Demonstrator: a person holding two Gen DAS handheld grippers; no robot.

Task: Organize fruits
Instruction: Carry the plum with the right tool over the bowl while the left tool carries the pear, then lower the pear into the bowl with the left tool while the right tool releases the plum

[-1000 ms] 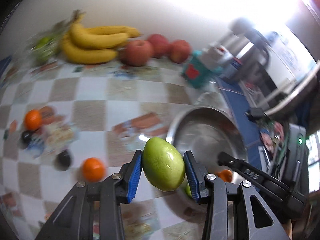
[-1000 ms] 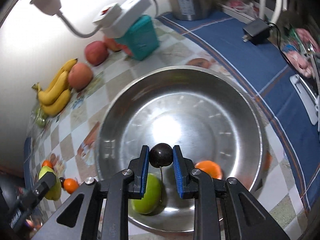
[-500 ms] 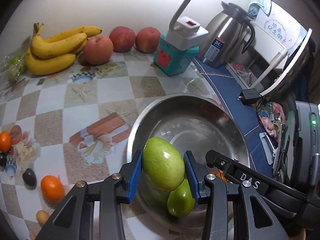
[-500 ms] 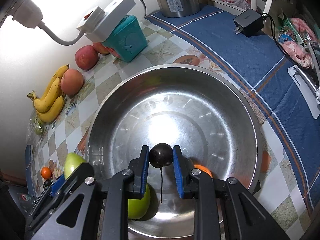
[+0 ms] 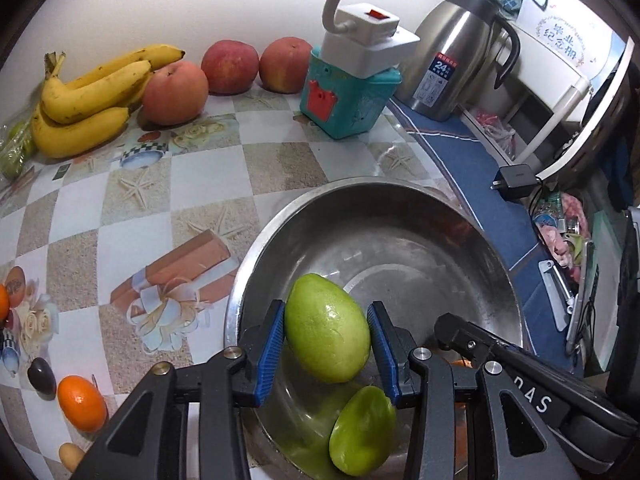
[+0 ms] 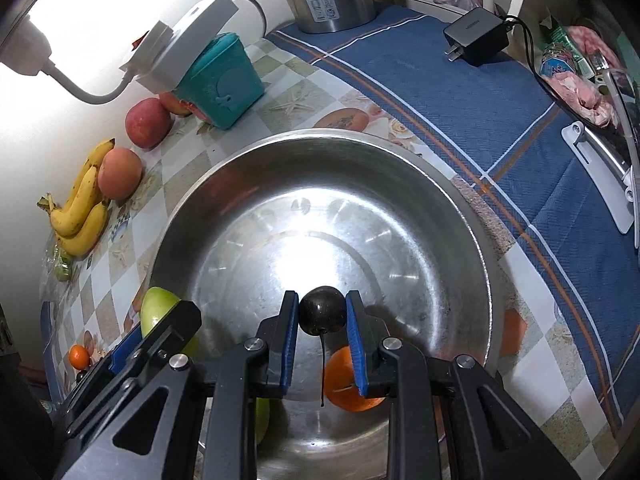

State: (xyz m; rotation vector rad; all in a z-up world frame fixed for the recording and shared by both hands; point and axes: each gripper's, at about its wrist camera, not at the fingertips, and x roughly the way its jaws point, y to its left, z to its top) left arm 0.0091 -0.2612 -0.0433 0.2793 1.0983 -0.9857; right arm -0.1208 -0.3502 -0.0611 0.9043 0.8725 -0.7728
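My left gripper point(image 5: 327, 340) is shut on a green mango point(image 5: 326, 326) and holds it above the near left part of the steel bowl point(image 5: 360, 216). A second green mango point(image 5: 362, 434) lies in the bowl below it. My right gripper point(image 6: 322, 316) is shut on a dark cherry point(image 6: 322, 315) with a hanging stem, above the bowl point(image 6: 400, 184). An orange point(image 6: 344, 384) lies in the bowl under it. The left gripper with its mango point(image 6: 156, 308) shows at the bowl's left rim.
Bananas point(image 5: 88, 96) and three apples point(image 5: 230, 66) line the back wall. A teal box point(image 5: 348, 96) carries a white lamp base, with a steel kettle point(image 5: 452, 56) beside it. An orange point(image 5: 82, 402) and a dark fruit point(image 5: 41, 376) lie on the checkered cloth at left. A charger point(image 6: 476, 38) lies on the blue cloth.
My left gripper has carried the green mango rightward from over the tablecloth to over the bowl. My right gripper has held the cherry over the bowl, shifting slightly.
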